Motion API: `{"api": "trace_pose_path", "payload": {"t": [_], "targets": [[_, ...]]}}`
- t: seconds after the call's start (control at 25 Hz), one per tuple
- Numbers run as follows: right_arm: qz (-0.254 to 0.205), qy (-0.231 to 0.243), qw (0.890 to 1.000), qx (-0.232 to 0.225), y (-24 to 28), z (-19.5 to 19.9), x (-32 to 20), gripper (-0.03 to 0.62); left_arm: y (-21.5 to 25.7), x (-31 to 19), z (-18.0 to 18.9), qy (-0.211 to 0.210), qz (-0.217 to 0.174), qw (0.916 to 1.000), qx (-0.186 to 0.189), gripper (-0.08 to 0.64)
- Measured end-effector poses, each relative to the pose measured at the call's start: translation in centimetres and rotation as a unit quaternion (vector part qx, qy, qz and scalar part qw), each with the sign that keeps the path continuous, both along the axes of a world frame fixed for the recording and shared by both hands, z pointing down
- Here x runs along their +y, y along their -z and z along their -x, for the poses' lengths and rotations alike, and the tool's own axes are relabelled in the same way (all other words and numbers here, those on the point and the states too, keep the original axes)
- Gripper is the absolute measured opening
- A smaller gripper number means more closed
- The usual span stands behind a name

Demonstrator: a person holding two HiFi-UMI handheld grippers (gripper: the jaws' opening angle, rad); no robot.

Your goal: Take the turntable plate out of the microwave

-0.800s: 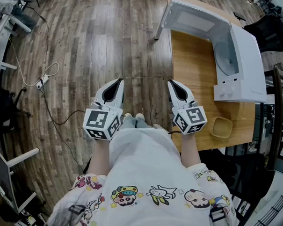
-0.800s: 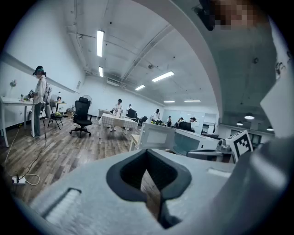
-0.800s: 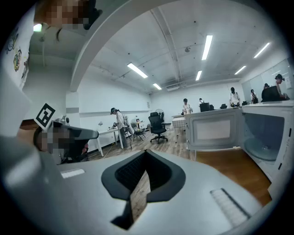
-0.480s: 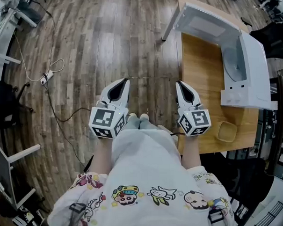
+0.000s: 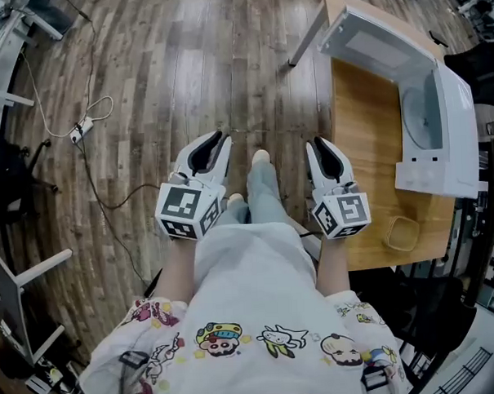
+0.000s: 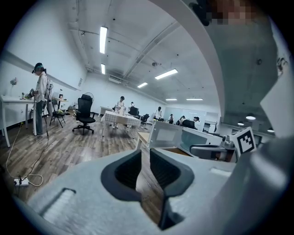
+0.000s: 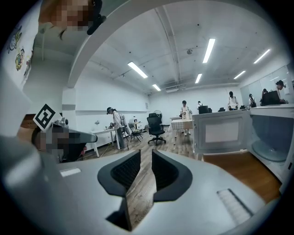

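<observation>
The white microwave stands on a wooden table at the right, its door swung wide open. The round glass turntable plate lies inside the cavity; in the right gripper view the plate shows at the far right behind the open door. Both grippers hang over the floor in front of the person, away from the microwave. My left gripper and right gripper each stand a narrow gap apart with nothing between the jaws.
A small tan bowl sits near the table's front corner. A power strip with a cable lies on the wooden floor at the left. A black chair stands behind the microwave. The person's foot is between the grippers.
The table and microwave have slid to the right in the head view. A foot has stepped forward between the grippers. Both grippers keep their place before the body.
</observation>
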State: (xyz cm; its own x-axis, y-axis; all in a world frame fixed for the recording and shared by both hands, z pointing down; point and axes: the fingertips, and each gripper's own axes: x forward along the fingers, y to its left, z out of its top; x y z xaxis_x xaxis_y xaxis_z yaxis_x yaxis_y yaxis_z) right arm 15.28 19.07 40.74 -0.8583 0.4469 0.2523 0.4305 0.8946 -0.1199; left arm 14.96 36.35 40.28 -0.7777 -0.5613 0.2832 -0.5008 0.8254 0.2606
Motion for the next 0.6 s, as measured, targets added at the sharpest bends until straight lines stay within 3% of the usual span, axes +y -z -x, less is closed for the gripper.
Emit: {"api": "trace_pose_path", "payload": {"t": [0.6], "targets": [[0.025,0.005,1.0,0.002,0.1,12.3,-2.7,0.109,0.6,-2.0,13.1,0.013,-0.014,0.9998,-0.009,0.1]]}}
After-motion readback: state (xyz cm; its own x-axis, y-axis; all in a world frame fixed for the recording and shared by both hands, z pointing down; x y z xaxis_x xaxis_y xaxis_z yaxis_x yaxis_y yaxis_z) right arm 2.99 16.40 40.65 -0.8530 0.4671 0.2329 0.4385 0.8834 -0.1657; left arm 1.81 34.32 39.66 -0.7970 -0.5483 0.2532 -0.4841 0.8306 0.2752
